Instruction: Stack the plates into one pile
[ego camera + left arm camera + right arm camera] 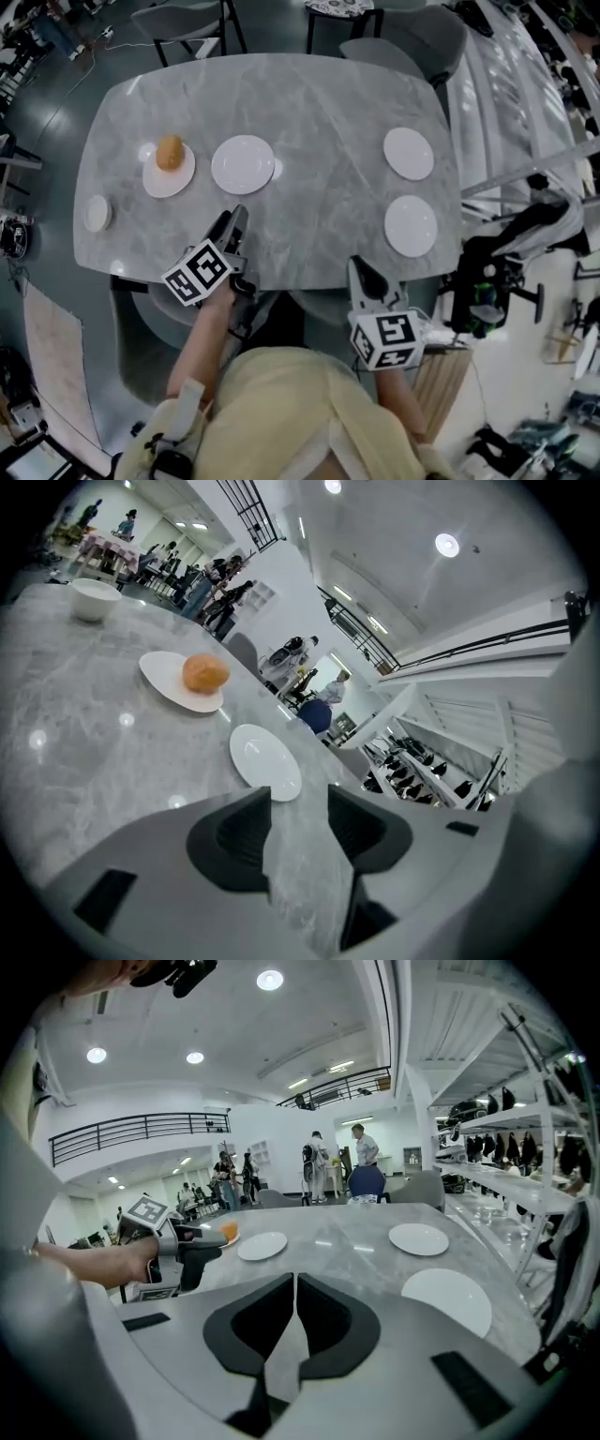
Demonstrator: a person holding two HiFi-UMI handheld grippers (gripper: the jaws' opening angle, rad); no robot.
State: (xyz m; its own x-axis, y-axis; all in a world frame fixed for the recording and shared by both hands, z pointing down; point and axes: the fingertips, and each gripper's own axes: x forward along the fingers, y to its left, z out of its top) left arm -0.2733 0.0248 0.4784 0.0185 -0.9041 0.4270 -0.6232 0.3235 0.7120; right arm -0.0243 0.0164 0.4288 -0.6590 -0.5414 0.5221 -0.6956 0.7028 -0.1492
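The left hand-held gripper [234, 217] hung over the near edge of the counter [319, 103], its jaws apart with nothing between them, pointing at an empty plate [243, 164] near the middle. The right hand-held gripper [362, 272] was at the near edge, its jaws closed on nothing. By the right edge lay a far plate [409, 153] and a near plate [411, 226], apart from each other. Towards the left edge a fourth plate [173, 180] carried an orange lump [170, 152], and a small bowl [97, 213] stood by that edge.
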